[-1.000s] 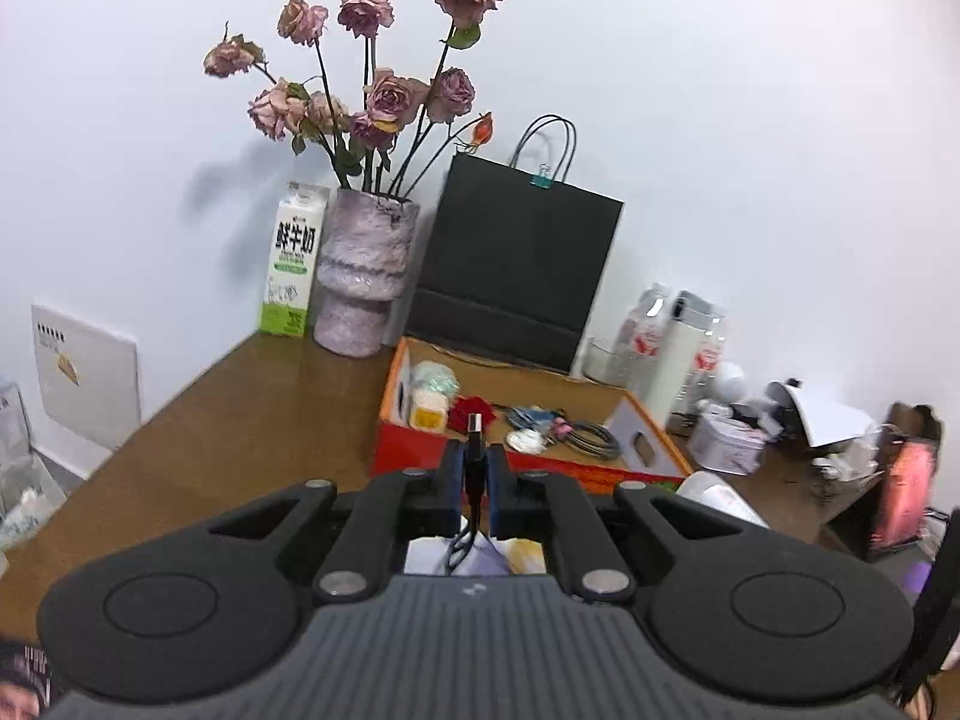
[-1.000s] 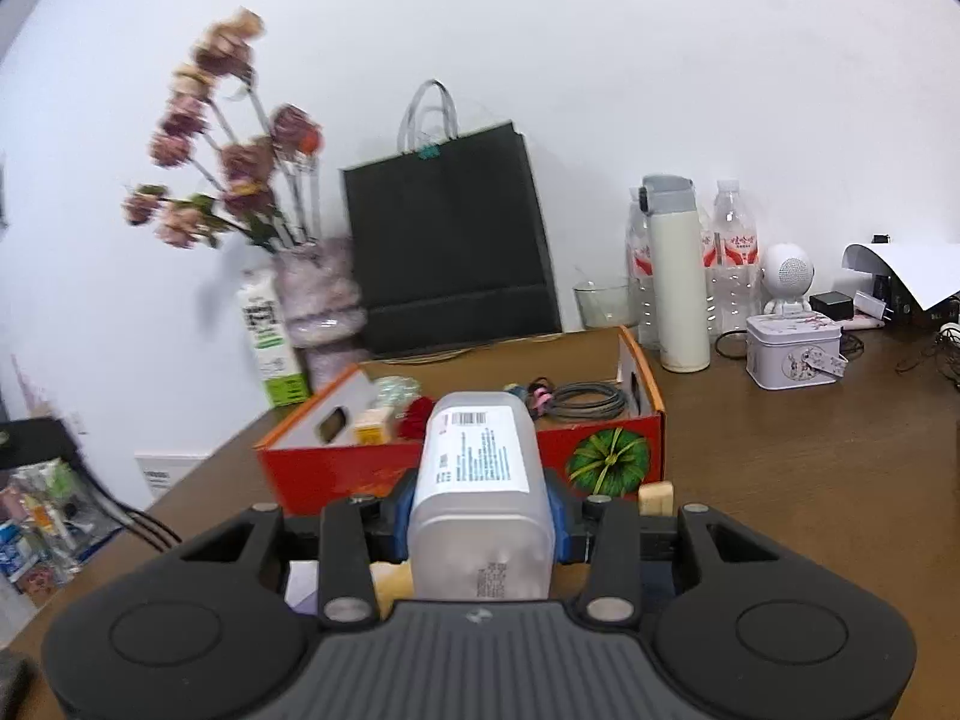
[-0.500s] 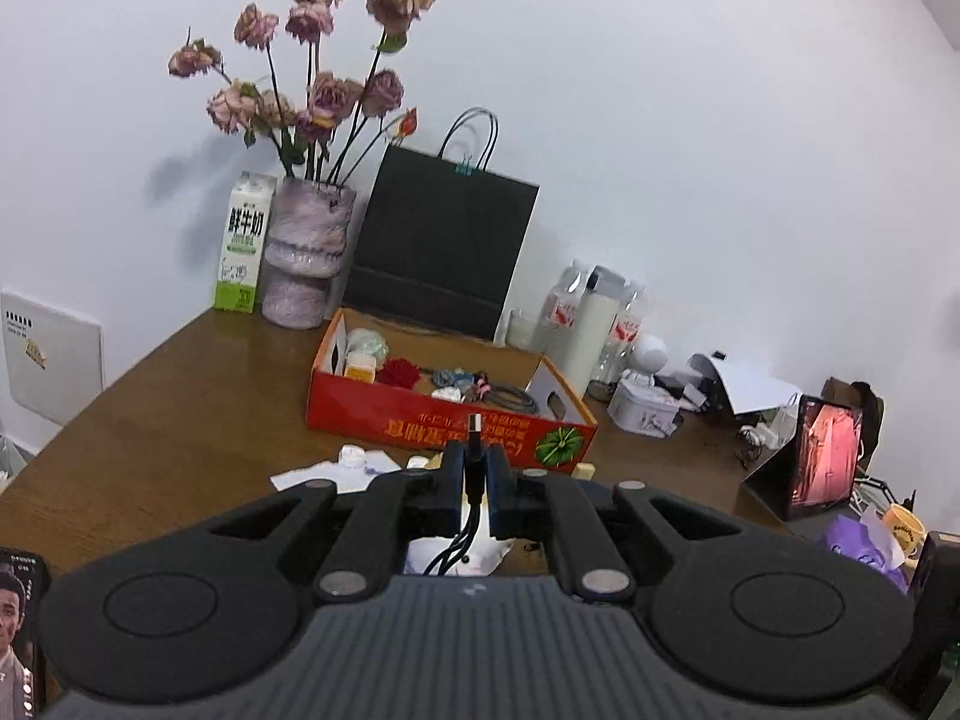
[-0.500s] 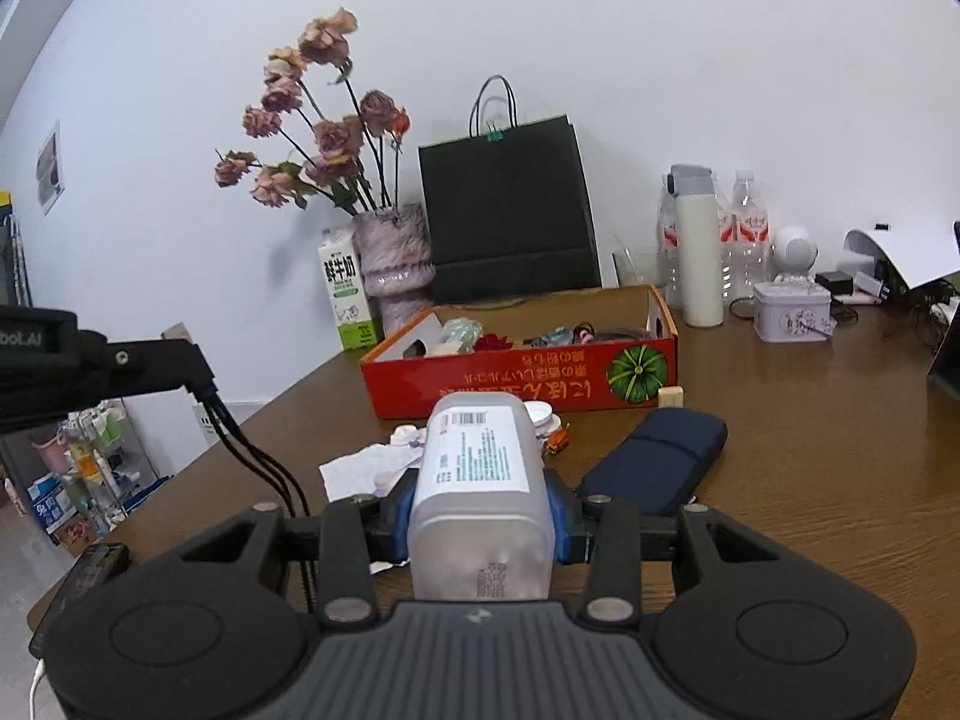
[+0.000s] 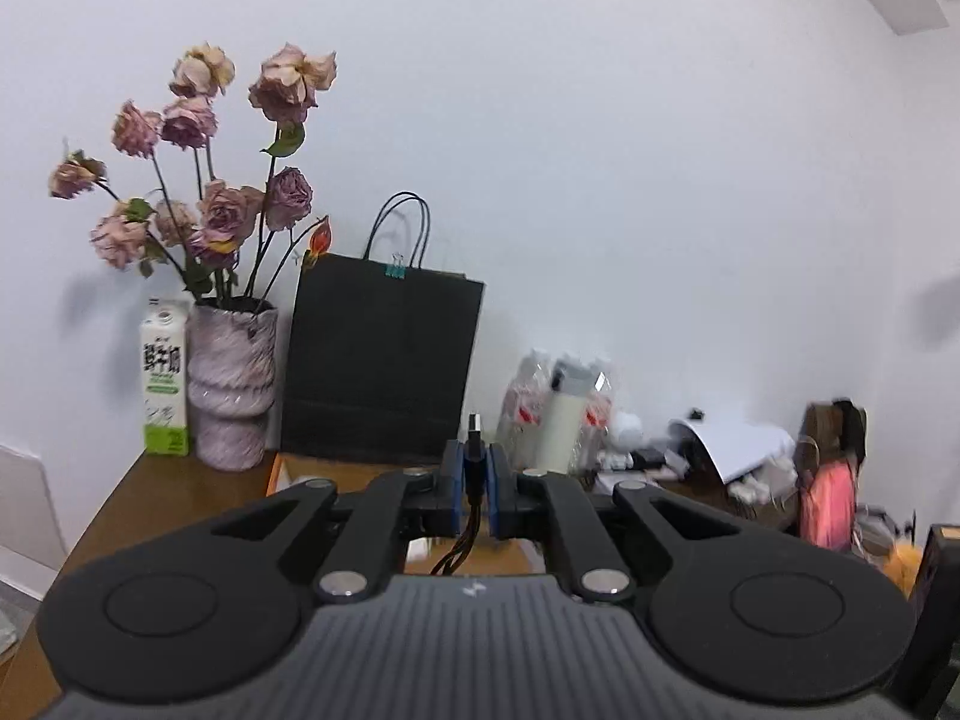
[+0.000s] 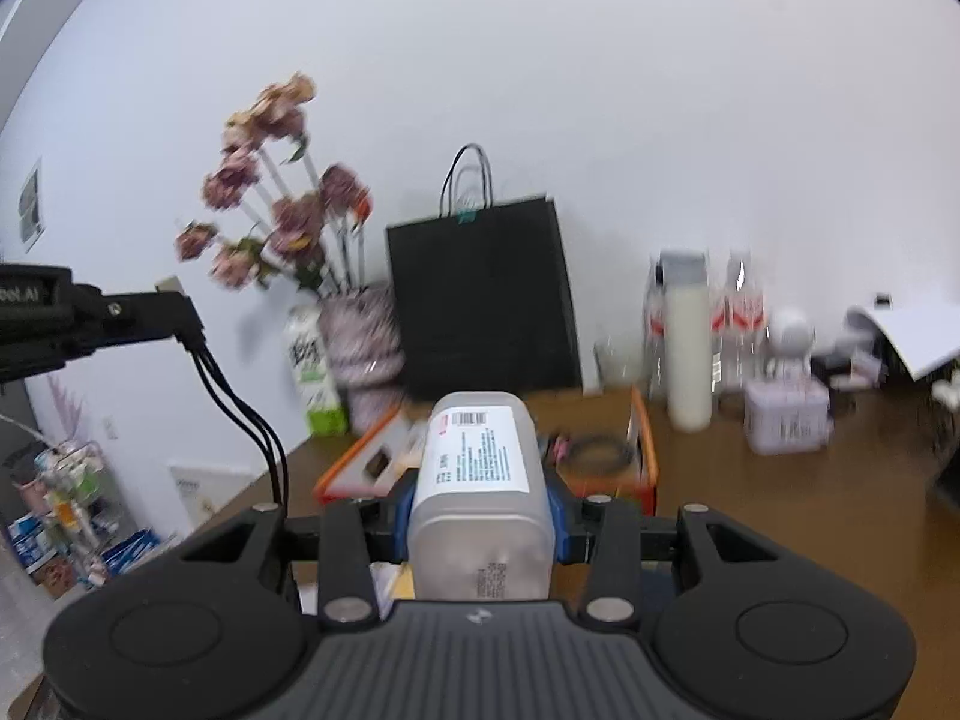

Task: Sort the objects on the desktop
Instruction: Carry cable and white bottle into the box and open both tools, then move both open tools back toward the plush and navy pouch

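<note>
A: While we check the left wrist view, what does the left gripper (image 5: 475,483) hold?

B: We see its blue pads (image 5: 493,495) closed together on a black USB cable (image 5: 474,468) at lower centre. The plug's metal tip stands upright above the pads; the cords hang down below them. At middle left we note a vase of dried roses (image 5: 231,384) beside a milk carton (image 5: 163,378). A black paper bag (image 5: 378,360) stands against the wall at centre. An orange edge of the red box (image 5: 275,471) shows just left of the gripper. Middle right is blurred: bottles and papers.

A: And the right wrist view?

B: We see the right gripper (image 6: 480,525) clamped on a grey plastic bottle (image 6: 480,498) at lower centre, label up, its base toward the camera. Directly behind it the red box (image 6: 645,450) sits on the wooden table (image 6: 780,510), with a coiled cable (image 6: 600,451) inside at its right end. At far left the left gripper (image 6: 171,300) reaches in, the USB cable (image 6: 240,408) trailing down from it. At middle right we note a white flask (image 6: 687,348) and a pale tin (image 6: 789,414), both blurred.
</note>
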Tool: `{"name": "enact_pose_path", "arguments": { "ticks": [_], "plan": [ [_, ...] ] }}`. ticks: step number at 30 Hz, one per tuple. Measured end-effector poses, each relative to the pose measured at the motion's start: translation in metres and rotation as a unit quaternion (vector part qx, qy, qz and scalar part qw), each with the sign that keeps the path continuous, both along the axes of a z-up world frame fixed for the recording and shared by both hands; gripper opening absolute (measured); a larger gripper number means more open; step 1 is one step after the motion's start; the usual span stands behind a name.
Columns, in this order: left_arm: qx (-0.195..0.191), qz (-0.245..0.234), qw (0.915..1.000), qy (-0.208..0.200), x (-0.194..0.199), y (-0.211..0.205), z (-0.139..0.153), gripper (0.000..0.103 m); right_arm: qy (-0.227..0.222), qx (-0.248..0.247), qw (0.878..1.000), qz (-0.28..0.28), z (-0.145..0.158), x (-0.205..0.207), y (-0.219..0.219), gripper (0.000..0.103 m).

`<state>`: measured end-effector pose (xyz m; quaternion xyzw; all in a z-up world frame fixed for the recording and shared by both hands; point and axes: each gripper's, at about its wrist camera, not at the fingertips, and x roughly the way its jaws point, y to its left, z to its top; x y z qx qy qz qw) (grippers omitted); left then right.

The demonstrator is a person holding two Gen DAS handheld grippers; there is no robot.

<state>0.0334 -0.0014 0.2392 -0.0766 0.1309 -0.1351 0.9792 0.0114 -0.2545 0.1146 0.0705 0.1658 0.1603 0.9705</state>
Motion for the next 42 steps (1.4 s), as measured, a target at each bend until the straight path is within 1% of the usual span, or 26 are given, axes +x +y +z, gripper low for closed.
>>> {"name": "enact_pose_path", "arguments": {
  "ticks": [2, 4, 6, 7, 8, 9, 12, 13, 15, 16, 17, 18, 19, 20, 21, 23, 24, 26, 31, 32, 34, 36, 37, 39, 41, 42],
  "plan": [
    [-0.010, -0.004, 0.9999, 0.008, 0.037, 0.002, 0.013, 0.008, -0.007, -0.006, 1.000, -0.006, 0.016, 0.038, 0.000, 0.039],
    [-0.008, -0.008, 0.9997, 0.022, 0.077, 0.002, 0.024, 0.008, -0.001, -0.013, 1.000, -0.015, 0.026, 0.077, -0.001, 0.039],
    [0.005, -0.015, 0.9990, 0.041, 0.115, -0.002, 0.026, 0.008, 0.020, -0.023, 0.999, -0.019, 0.030, 0.125, 0.000, 0.039],
    [0.012, -0.008, 0.9981, 0.059, 0.139, -0.004, 0.022, 0.008, 0.036, -0.024, 0.999, -0.022, 0.029, 0.146, 0.000, 0.039],
    [0.030, -0.011, 0.9971, 0.069, 0.158, -0.008, 0.016, 0.008, 0.059, -0.029, 0.998, -0.023, 0.023, 0.172, 0.001, 0.039],
    [0.037, -0.011, 0.9958, 0.084, 0.178, -0.010, 0.007, 0.008, 0.075, -0.028, 0.996, -0.028, 0.017, 0.190, 0.001, 0.039],
    [0.039, 0.006, 0.9873, 0.154, 0.245, -0.013, -0.034, 0.008, 0.125, -0.041, 0.990, -0.039, -0.014, 0.244, 0.009, 0.039],
    [0.038, 0.020, 0.9823, 0.183, 0.270, -0.013, -0.054, 0.008, 0.142, -0.045, 0.988, -0.036, -0.025, 0.257, 0.013, 0.039],
    [0.035, 0.023, 0.9732, 0.226, 0.304, -0.011, -0.089, 0.009, 0.170, -0.046, 0.984, -0.035, -0.046, 0.278, 0.019, 0.039],
    [0.036, 0.037, 0.9655, 0.255, 0.321, -0.009, -0.111, 0.011, 0.184, -0.050, 0.981, -0.036, -0.056, 0.285, 0.021, 0.039],
    [0.037, 0.057, 0.9597, 0.273, 0.329, -0.007, -0.122, 0.013, 0.198, -0.053, 0.978, -0.038, -0.065, 0.292, 0.024, 0.040],
    [0.037, 0.067, 0.9574, 0.279, 0.332, -0.004, -0.132, 0.024, 0.208, -0.061, 0.975, -0.040, -0.072, 0.296, 0.026, 0.040],
    [0.038, 0.054, 0.9596, 0.273, 0.331, -0.001, -0.139, 0.045, 0.207, -0.066, 0.975, -0.043, -0.075, 0.298, 0.026, 0.042],
    [0.040, 0.045, 0.9619, 0.267, 0.329, 0.000, -0.141, 0.056, 0.198, -0.067, 0.977, -0.049, -0.075, 0.296, 0.025, 0.052],
    [0.043, 0.045, 0.9643, 0.258, 0.326, 0.001, -0.142, 0.070, 0.185, -0.070, 0.979, -0.054, -0.072, 0.293, 0.023, 0.069],
    [0.057, 0.046, 0.9670, 0.244, 0.317, 0.004, -0.137, 0.070, 0.153, -0.075, 0.982, -0.078, -0.060, 0.288, 0.018, 0.083],
    [0.061, 0.045, 0.9672, 0.243, 0.315, 0.007, -0.134, 0.073, 0.138, -0.076, 0.984, -0.088, -0.054, 0.286, 0.016, 0.082],
    [0.063, 0.046, 0.9675, 0.240, 0.301, 0.013, -0.128, 0.078, 0.126, -0.075, 0.986, -0.085, -0.041, 0.281, 0.013, 0.082],
    [0.069, 0.058, 0.9656, 0.244, 0.263, 0.018, -0.115, 0.088, 0.130, -0.064, 0.986, -0.076, -0.030, 0.262, 0.008, 0.082],
    [0.065, 0.065, 0.9655, 0.244, 0.249, 0.022, -0.116, 0.089, 0.134, -0.062, 0.986, -0.075, -0.030, 0.256, 0.008, 0.082],
    [0.063, 0.080, 0.9663, 0.236, 0.219, 0.026, -0.122, 0.100, 0.138, -0.054, 0.987, -0.069, -0.029, 0.238, 0.007, 0.082],
    [0.071, 0.079, 0.9684, 0.226, 0.189, 0.025, -0.131, 0.101, 0.136, -0.050, 0.987, -0.064, -0.034, 0.214, 0.006, 0.083],
    [0.083, 0.067, 0.9695, 0.221, 0.171, 0.021, -0.138, 0.101, 0.136, -0.052, 0.987, -0.061, -0.039, 0.202, 0.006, 0.084],
    [0.091, 0.067, 0.9695, 0.218, 0.140, 0.017, -0.149, 0.103, 0.137, -0.063, 0.987, -0.057, -0.049, 0.179, 0.009, 0.084],
    [0.078, 0.073, 0.9713, 0.212, 0.106, 0.015, -0.158, 0.103, 0.140, -0.080, 0.985, -0.062, -0.059, 0.154, 0.012, 0.084],
    [0.063, 0.072, 0.9732, 0.209, 0.085, 0.016, -0.163, 0.103, 0.137, -0.087, 0.985, -0.057, -0.063, 0.138, 0.013, 0.084]
  ]
}}
